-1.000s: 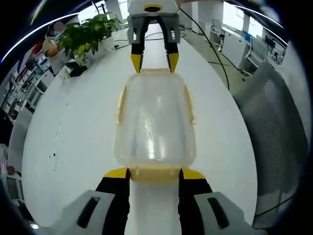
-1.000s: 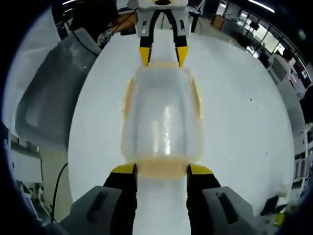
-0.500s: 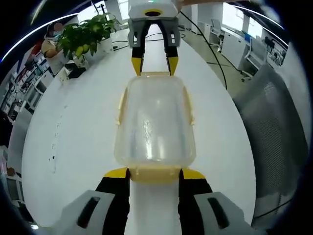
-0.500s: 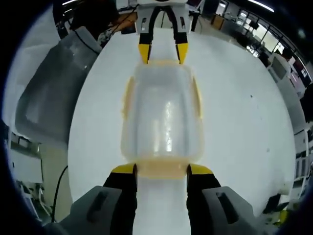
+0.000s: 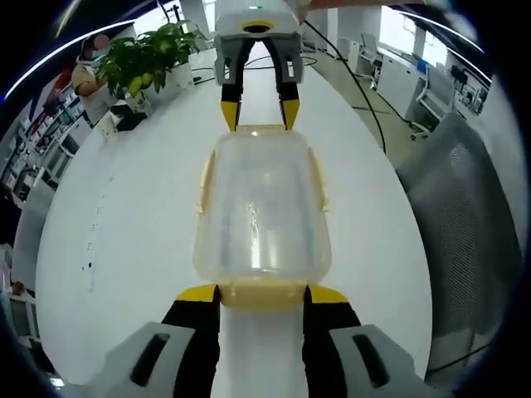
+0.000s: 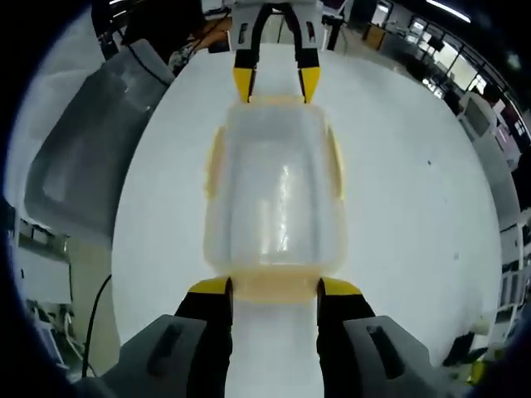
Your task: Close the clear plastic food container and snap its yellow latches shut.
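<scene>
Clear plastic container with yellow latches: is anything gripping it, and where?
Each gripper straddles a yellow end latch of the clear plastic container; whether either grips cannot be told.

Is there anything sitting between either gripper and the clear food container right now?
Nothing visible does. The clear plastic food container with yellow latches lies on the white table with the left gripper at one end latch and the right gripper at the opposite one, jaws open.

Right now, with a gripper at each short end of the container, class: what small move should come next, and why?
Probably press both end latches down together. The lid already sits on the container, and the left gripper and the right gripper each stand open astride a yellow latch at opposite ends on the table. Whether those latches are snapped cannot be told.
</scene>
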{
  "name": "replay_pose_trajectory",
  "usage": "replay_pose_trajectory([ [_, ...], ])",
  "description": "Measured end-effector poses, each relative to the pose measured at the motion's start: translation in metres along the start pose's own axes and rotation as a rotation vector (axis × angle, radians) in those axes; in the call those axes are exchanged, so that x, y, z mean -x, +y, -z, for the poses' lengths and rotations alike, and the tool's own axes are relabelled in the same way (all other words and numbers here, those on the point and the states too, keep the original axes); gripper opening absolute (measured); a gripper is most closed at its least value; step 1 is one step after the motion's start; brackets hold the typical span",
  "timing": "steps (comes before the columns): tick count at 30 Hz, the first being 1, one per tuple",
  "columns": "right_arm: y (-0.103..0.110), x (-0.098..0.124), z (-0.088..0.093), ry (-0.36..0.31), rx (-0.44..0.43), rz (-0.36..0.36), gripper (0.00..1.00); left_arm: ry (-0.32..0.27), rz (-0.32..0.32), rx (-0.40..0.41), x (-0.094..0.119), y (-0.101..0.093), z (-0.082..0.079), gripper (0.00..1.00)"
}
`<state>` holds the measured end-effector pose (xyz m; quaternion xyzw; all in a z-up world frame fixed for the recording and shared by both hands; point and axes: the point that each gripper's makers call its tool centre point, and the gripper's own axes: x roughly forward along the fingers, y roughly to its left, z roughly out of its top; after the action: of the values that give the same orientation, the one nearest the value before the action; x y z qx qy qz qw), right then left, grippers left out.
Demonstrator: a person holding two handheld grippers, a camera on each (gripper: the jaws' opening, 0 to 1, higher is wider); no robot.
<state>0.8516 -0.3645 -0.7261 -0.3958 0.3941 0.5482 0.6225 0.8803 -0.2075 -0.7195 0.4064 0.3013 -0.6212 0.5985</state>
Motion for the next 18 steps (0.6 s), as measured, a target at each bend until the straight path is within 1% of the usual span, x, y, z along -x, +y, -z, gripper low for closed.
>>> replay_pose_trajectory([
  [11, -0.0009, -0.0029, -0.0022, -0.006, 0.002, 0.0, 0.37, 0.004, 0.004, 0.017, -0.0025, -0.0009, 0.0056, 0.33],
  [14, 0.004, -0.005, 0.0015, 0.001, -0.051, -0.031, 0.37, 0.002, 0.004, -0.003, -0.002, -0.0012, 0.0057, 0.33],
  [16, 0.0006, -0.0059, 0.0046, 0.012, -0.035, -0.009, 0.41, 0.0, 0.004, 0.009, -0.0011, -0.0005, 0.0062, 0.33],
  [18, 0.0025, -0.0059, 0.0056, 0.012, -0.049, -0.018, 0.41, 0.002, 0.002, 0.015, 0.0, 0.0001, 0.0077, 0.33],
])
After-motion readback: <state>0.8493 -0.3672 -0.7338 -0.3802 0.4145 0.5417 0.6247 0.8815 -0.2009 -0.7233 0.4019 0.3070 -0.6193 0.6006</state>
